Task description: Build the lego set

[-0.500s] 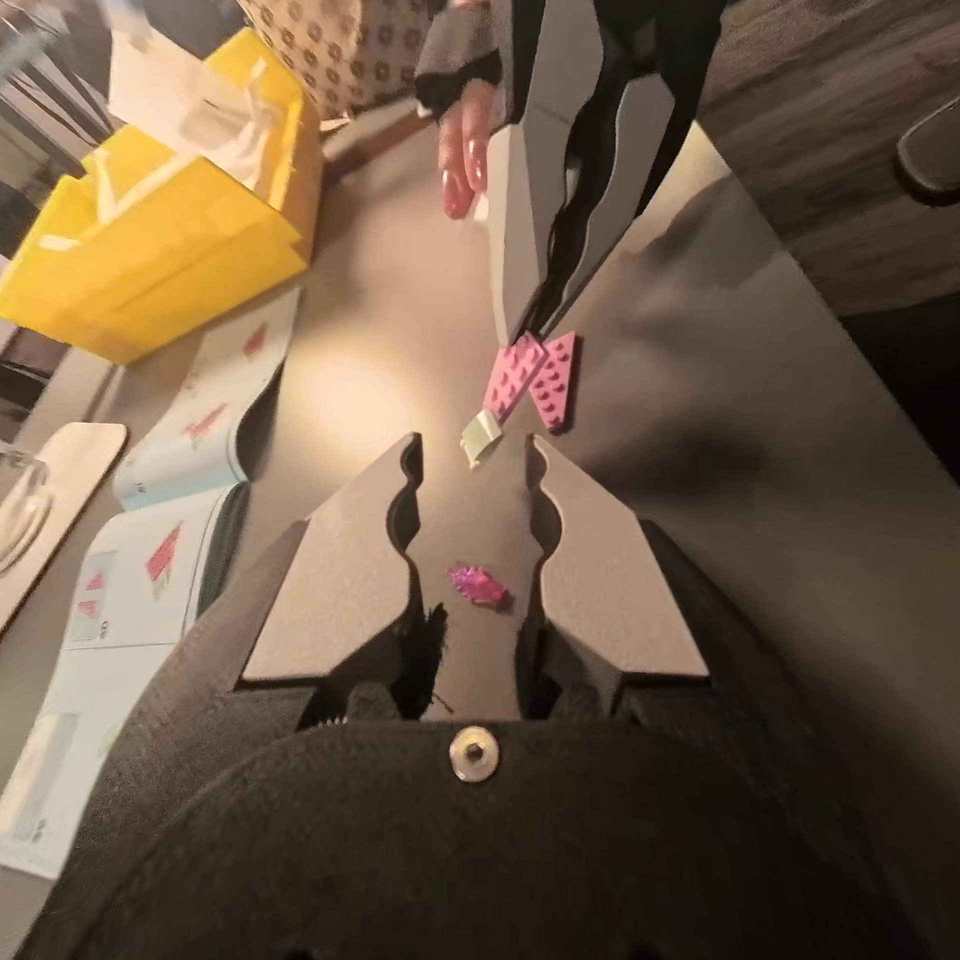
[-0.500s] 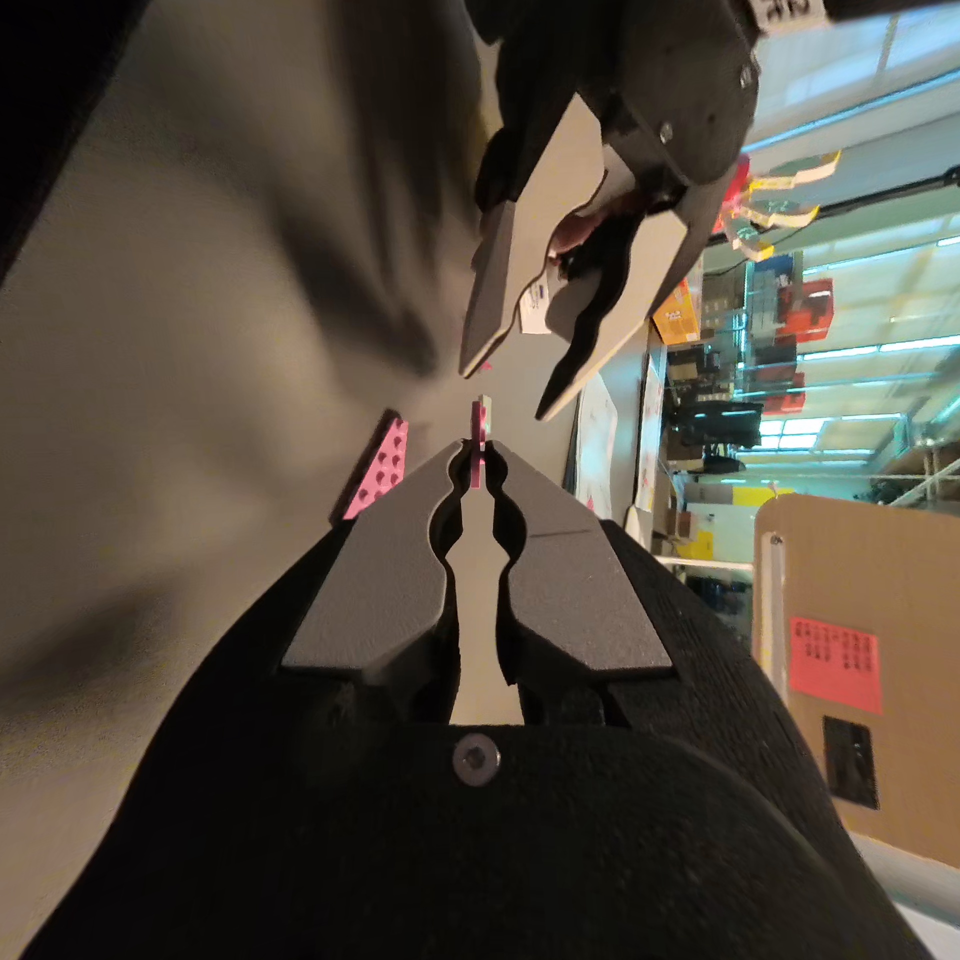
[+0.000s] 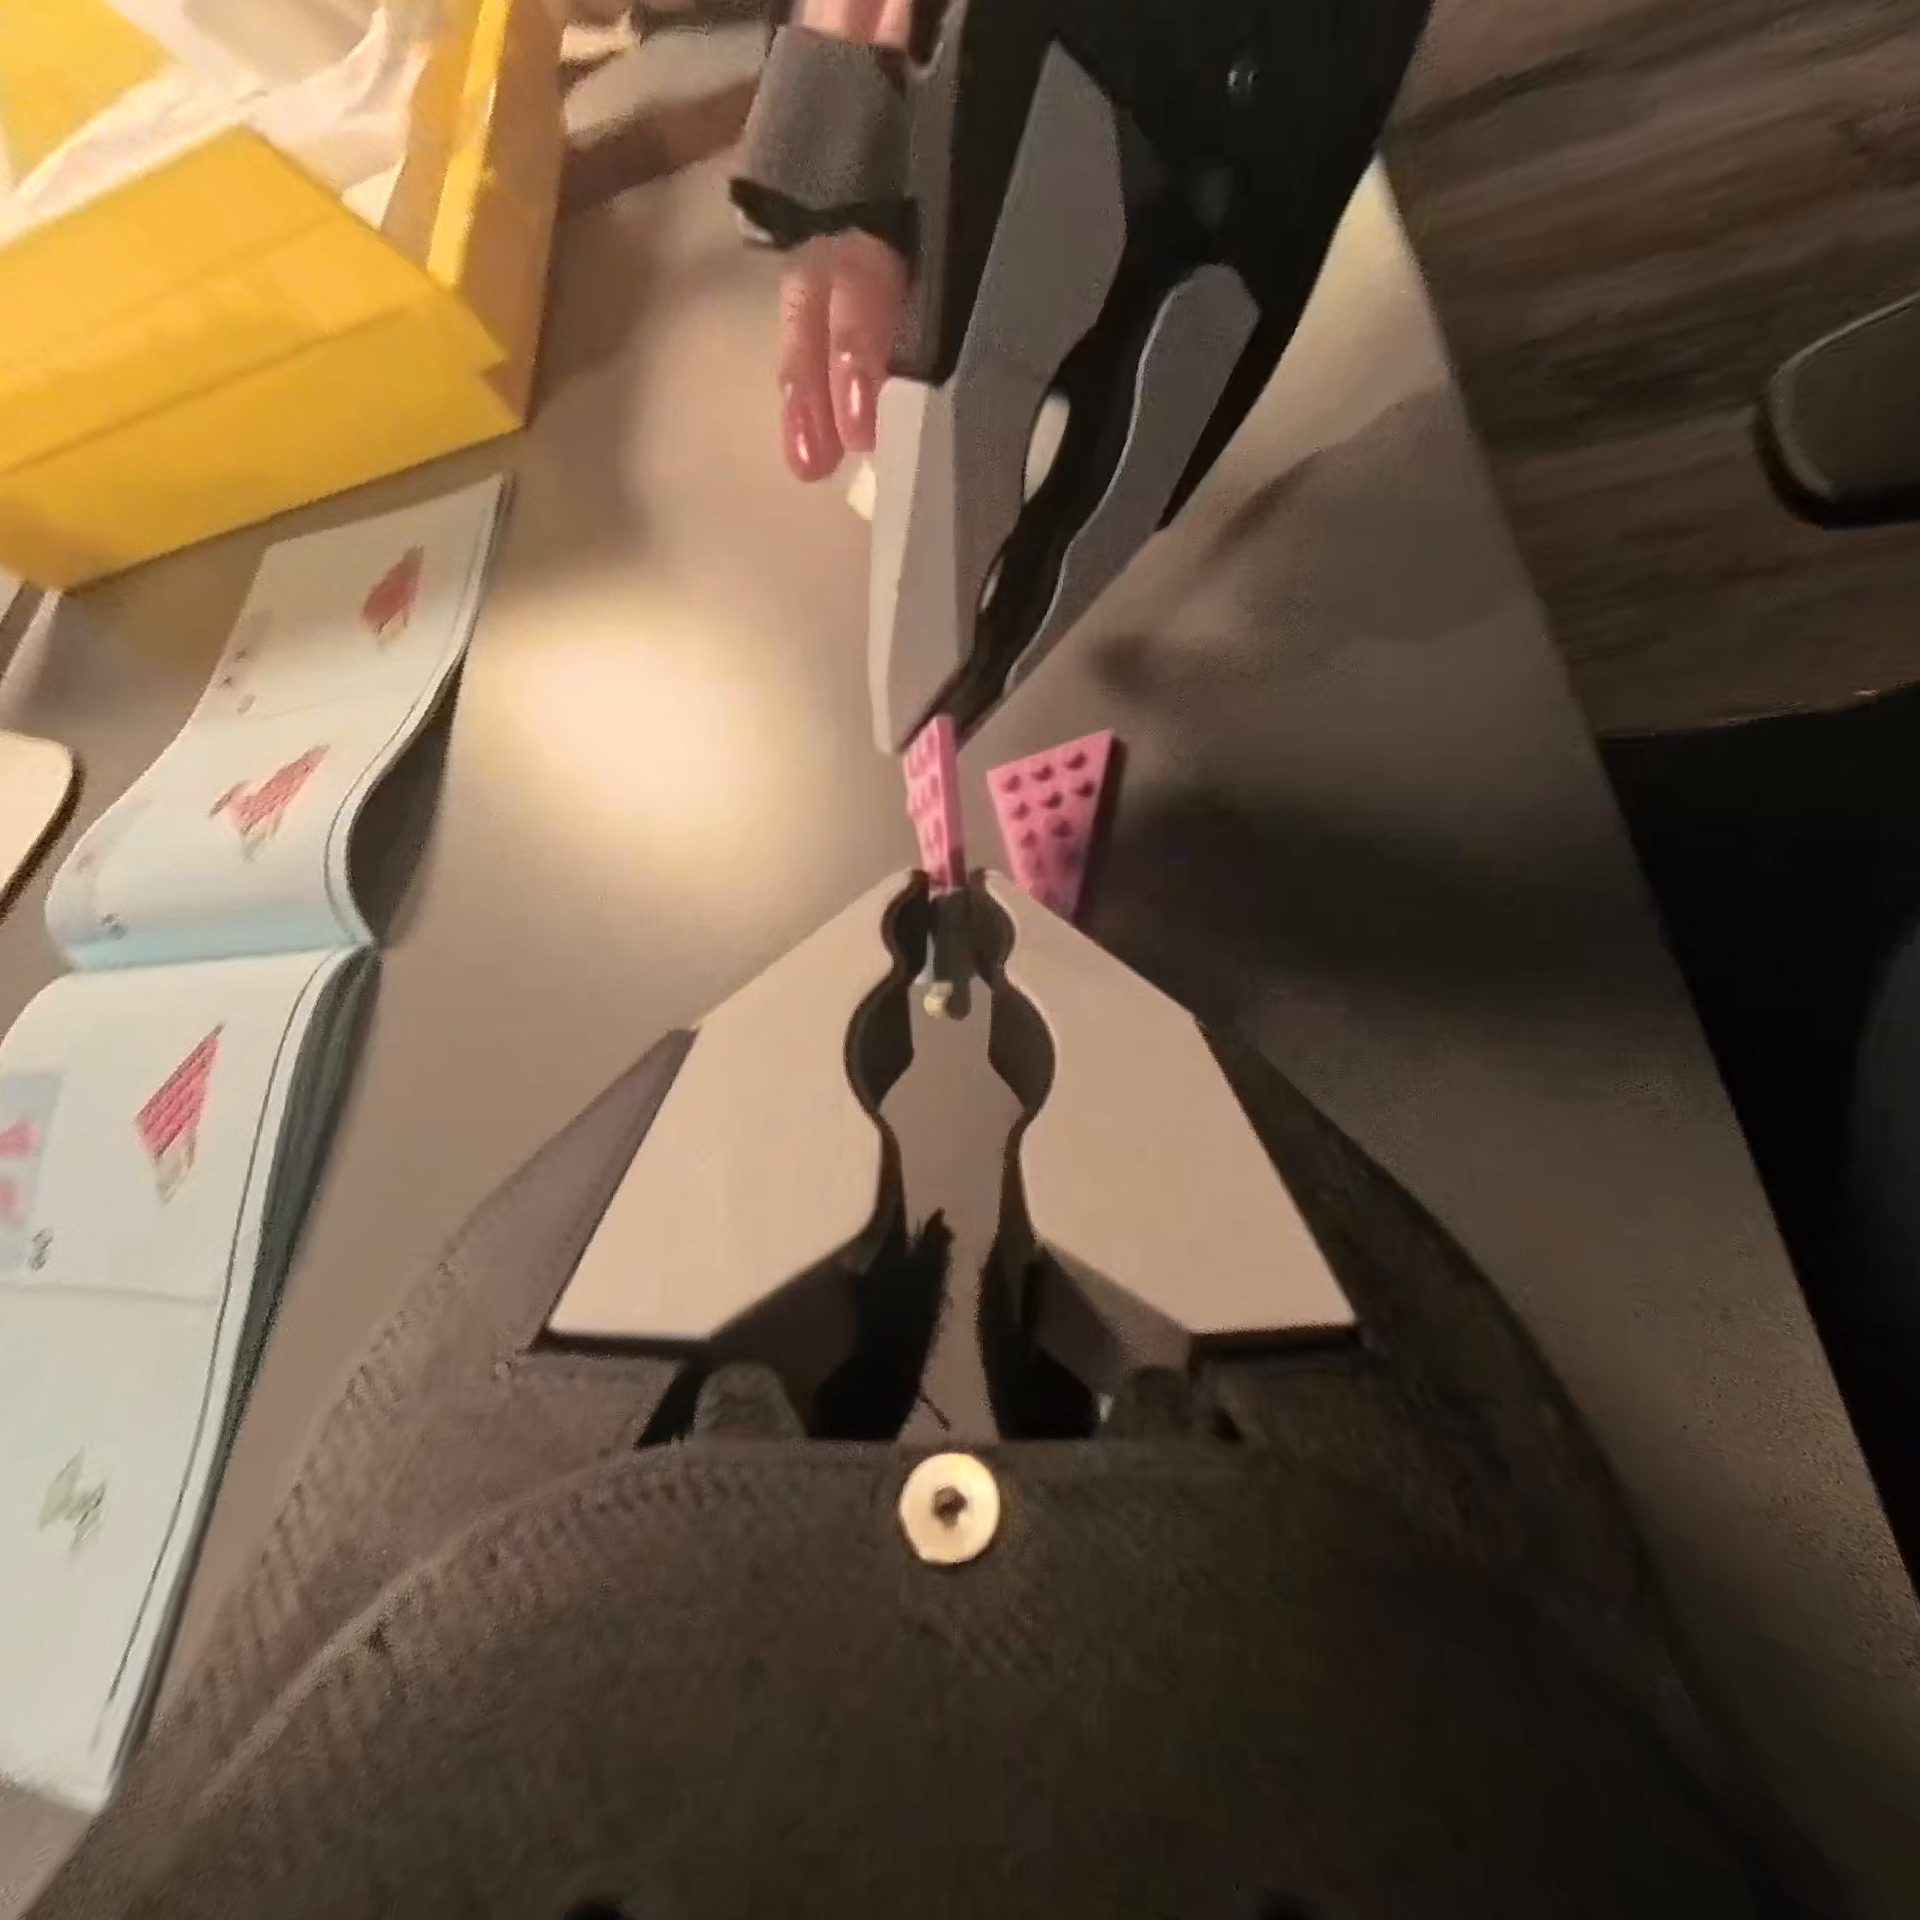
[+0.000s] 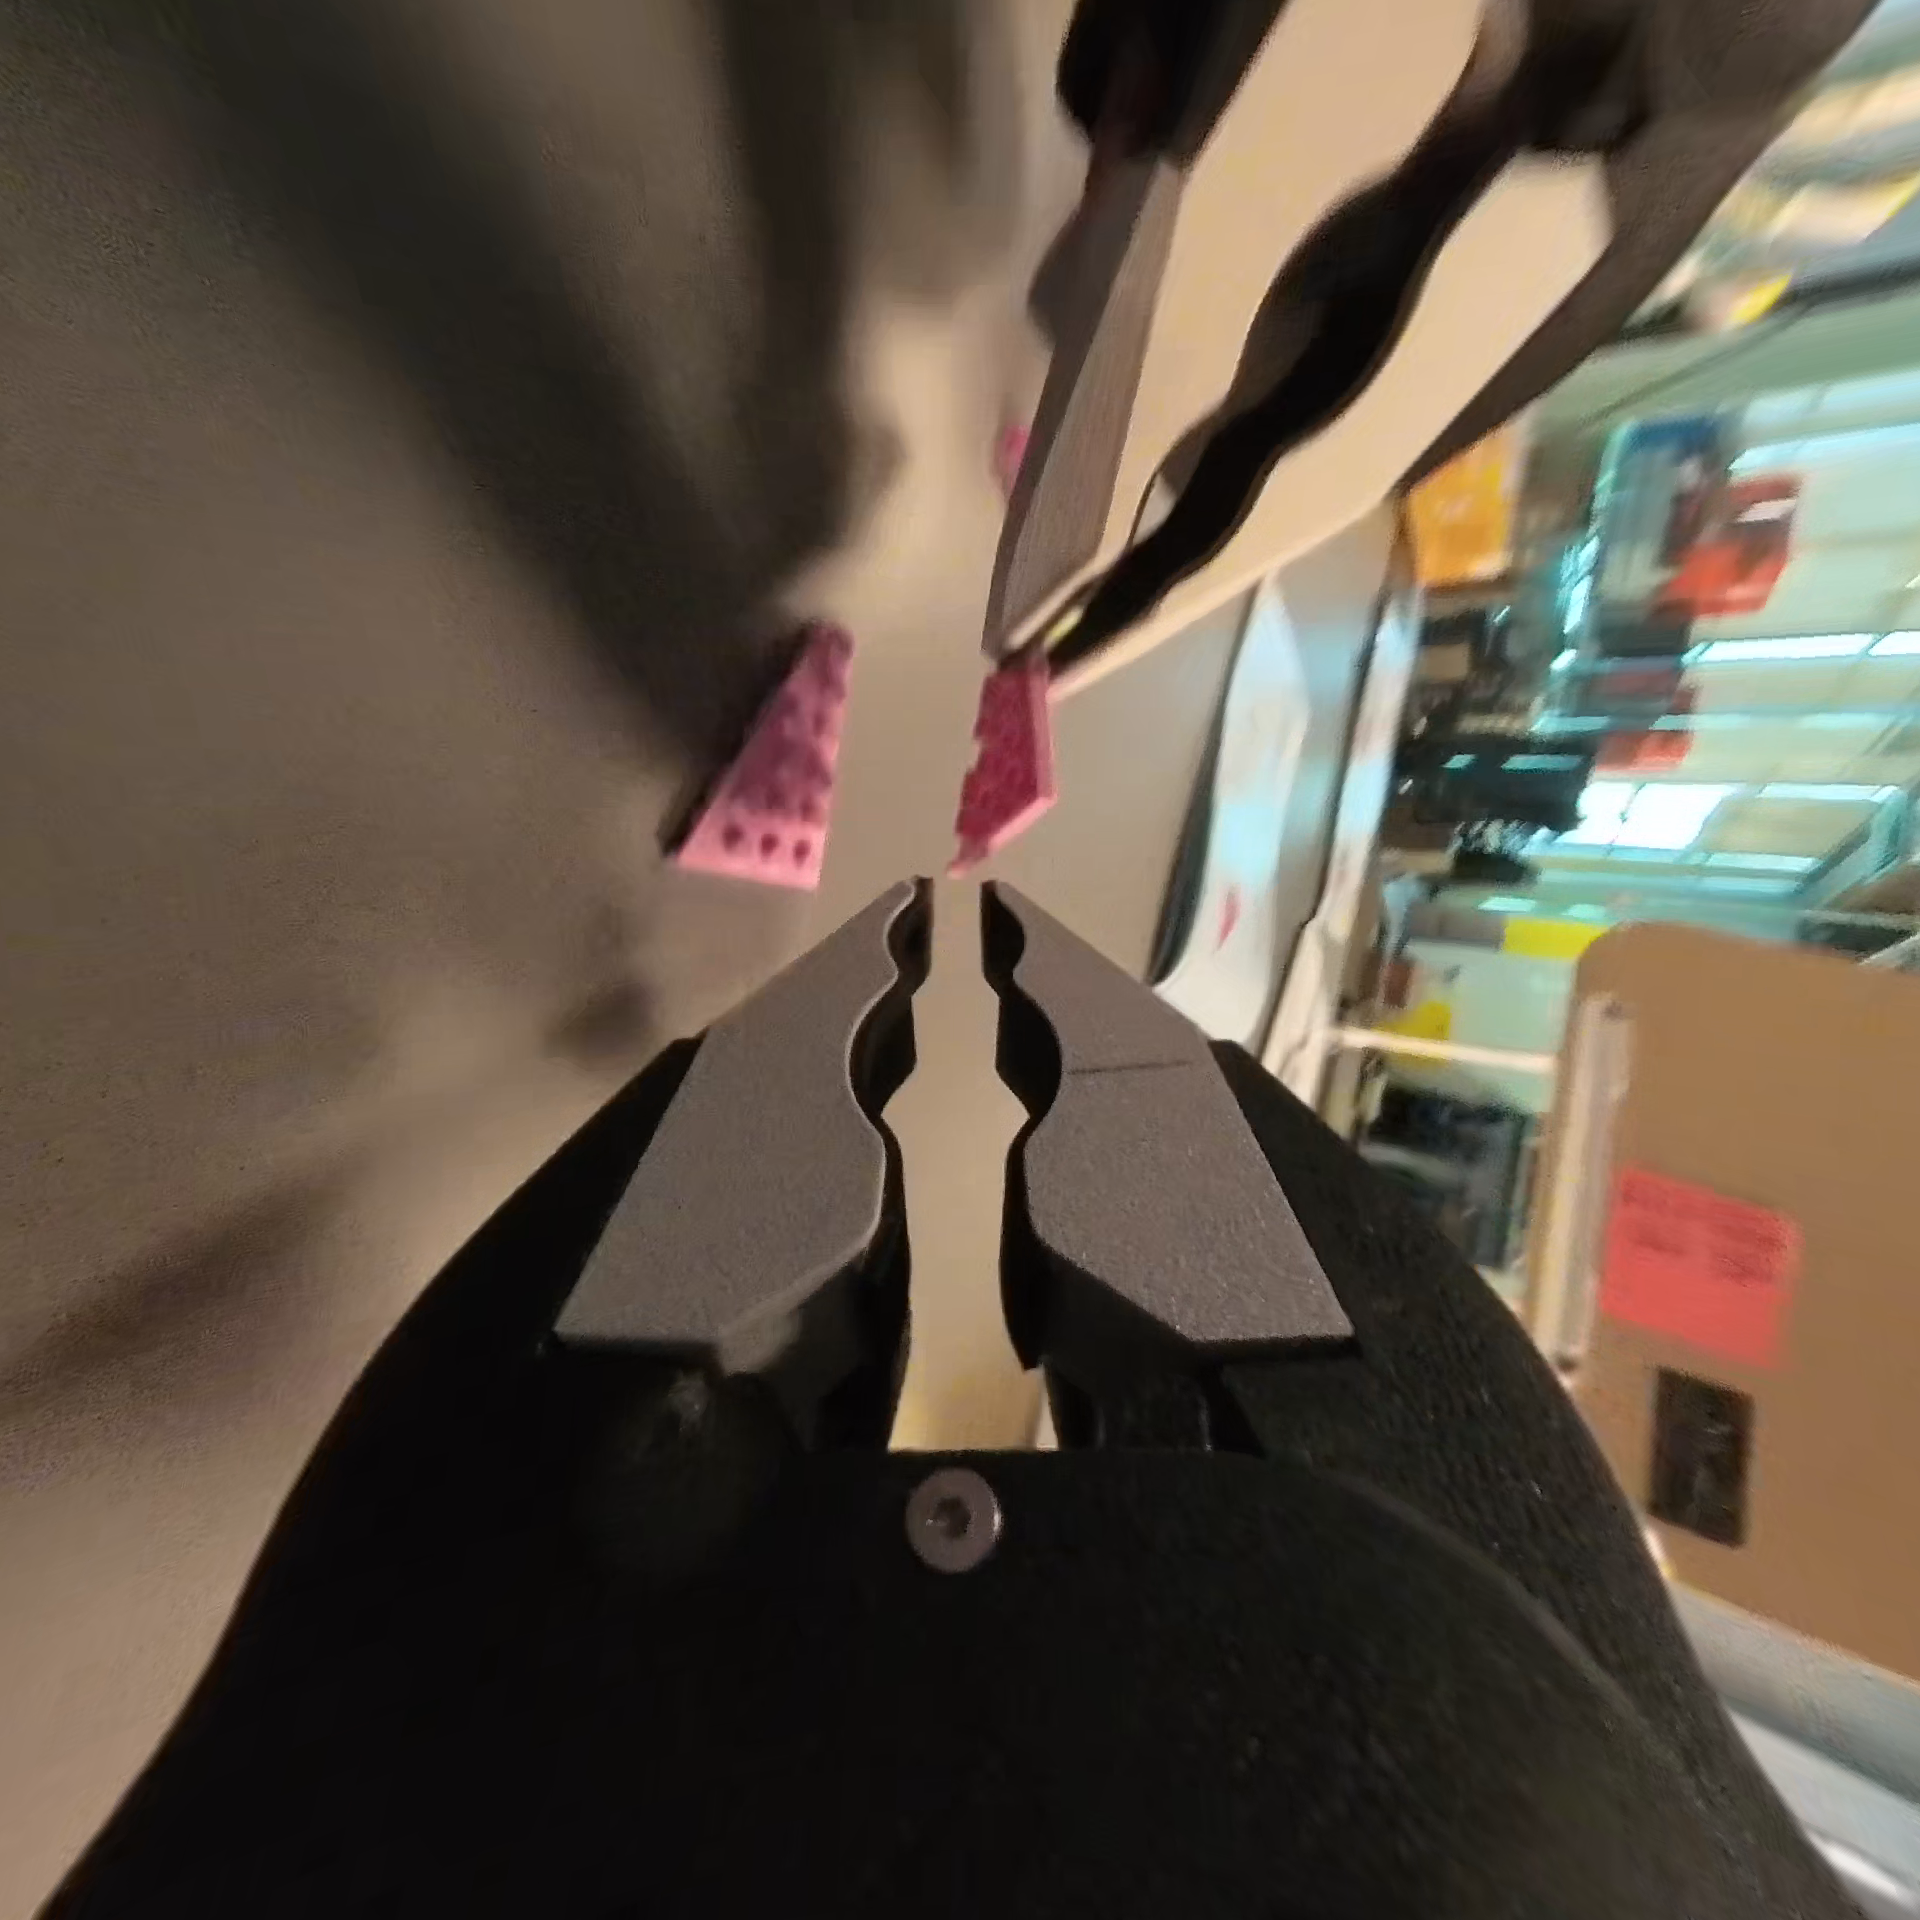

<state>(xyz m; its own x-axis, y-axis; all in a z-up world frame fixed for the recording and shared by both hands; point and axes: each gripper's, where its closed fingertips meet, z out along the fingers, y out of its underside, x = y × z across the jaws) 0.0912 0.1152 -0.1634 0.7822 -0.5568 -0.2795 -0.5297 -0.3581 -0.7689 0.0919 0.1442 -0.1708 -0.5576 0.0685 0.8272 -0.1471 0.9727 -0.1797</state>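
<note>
My left gripper (image 3: 951, 883) is shut on the near end of a pink wedge plate (image 3: 935, 810), where a small pale piece (image 3: 940, 1003) is attached, and holds it on edge above the table. In the right wrist view my right gripper (image 4: 956, 888) stands slightly open, with that plate (image 4: 1008, 758) just beyond its fingertips and not between them. The left gripper (image 4: 1023, 644) pinches the plate's far end there. In the left wrist view the right gripper (image 3: 935, 717) is at the plate's far end. A second pink wedge plate (image 3: 1055, 821) lies flat on the table beside it; it also shows in the right wrist view (image 4: 774, 790).
An open instruction booklet (image 3: 260, 831) lies to the left, with a yellow box (image 3: 239, 312) behind it. A person's fingers (image 3: 831, 384) show beside the right gripper. The table's edge (image 3: 1538, 727) runs along the right. A cardboard box (image 4: 1714, 1247) stands at the right. The left gripper's tips are roughly 4 cm from the right gripper's.
My left gripper has moved forward and shut on the pink plate's end. My right gripper, shut on that plate before, has opened and let it go.
</note>
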